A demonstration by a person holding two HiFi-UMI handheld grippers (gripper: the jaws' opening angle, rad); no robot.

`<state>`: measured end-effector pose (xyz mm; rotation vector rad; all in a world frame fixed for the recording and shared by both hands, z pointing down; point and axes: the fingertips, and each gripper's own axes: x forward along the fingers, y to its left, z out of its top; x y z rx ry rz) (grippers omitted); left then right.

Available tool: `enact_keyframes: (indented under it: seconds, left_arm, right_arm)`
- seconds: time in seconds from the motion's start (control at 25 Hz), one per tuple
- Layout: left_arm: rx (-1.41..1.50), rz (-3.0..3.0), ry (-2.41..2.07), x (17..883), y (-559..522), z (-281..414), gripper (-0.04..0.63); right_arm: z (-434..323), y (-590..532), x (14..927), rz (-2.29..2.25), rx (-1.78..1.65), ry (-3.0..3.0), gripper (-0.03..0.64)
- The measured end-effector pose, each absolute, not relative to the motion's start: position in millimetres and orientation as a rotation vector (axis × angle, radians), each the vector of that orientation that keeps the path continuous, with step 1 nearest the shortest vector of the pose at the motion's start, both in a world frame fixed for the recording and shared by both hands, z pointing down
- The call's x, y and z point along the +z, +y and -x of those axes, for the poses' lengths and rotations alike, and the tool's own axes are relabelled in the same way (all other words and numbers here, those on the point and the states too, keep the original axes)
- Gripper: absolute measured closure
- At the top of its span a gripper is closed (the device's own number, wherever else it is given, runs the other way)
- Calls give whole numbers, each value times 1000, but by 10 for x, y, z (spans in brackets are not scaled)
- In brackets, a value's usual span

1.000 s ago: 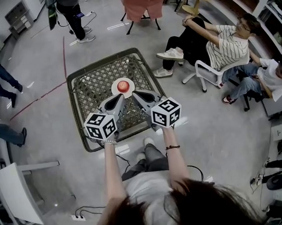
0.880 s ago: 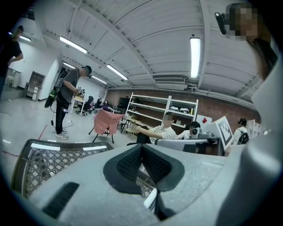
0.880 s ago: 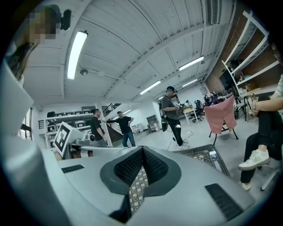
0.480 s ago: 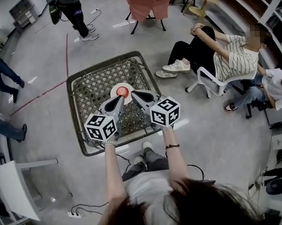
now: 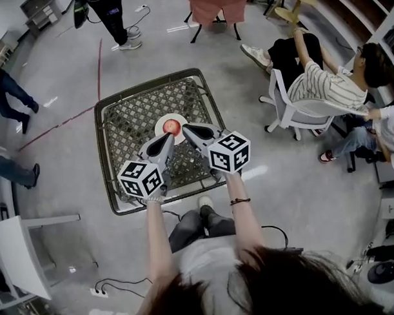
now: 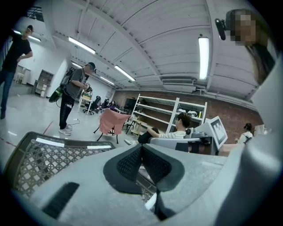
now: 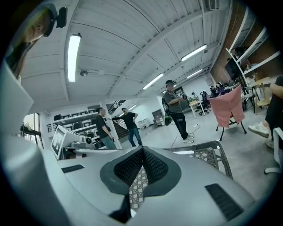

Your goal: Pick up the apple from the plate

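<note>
A red apple (image 5: 173, 127) lies on a small white plate (image 5: 162, 124) in the middle of a low table with a woven lattice top (image 5: 128, 127). In the head view both grippers reach over the table's near half. My left gripper (image 5: 168, 135) has its tip at the plate's near edge, just below and left of the apple. The tip of my right gripper (image 5: 184, 127) is close beside the apple on its right. Neither gripper view shows the apple. The left gripper (image 6: 141, 145) and the right gripper (image 7: 142, 148) each have their pads meeting at the tip, with nothing between them.
A raised metal rim (image 5: 104, 164) frames the table. To the right, a person in a striped shirt sits on a white office chair (image 5: 292, 108). Other people stand at the far left and top. A white chair (image 5: 20, 257) stands at the lower left.
Both grippers have moved forward over the table, and their tips are now next to the plate and apple. The seated person at the right has swung round on the chair.
</note>
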<state>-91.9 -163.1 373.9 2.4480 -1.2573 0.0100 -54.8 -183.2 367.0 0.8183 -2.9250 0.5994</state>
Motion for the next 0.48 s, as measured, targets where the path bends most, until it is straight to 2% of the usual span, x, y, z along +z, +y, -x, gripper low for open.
enact_keyframes:
  seconds: [0.48]
  left_arm:
    - [88,-2406,-1241,4037,-1818,1029,584]
  right_arm:
    - [631,-2065,3862,-862,651,-2882,607]
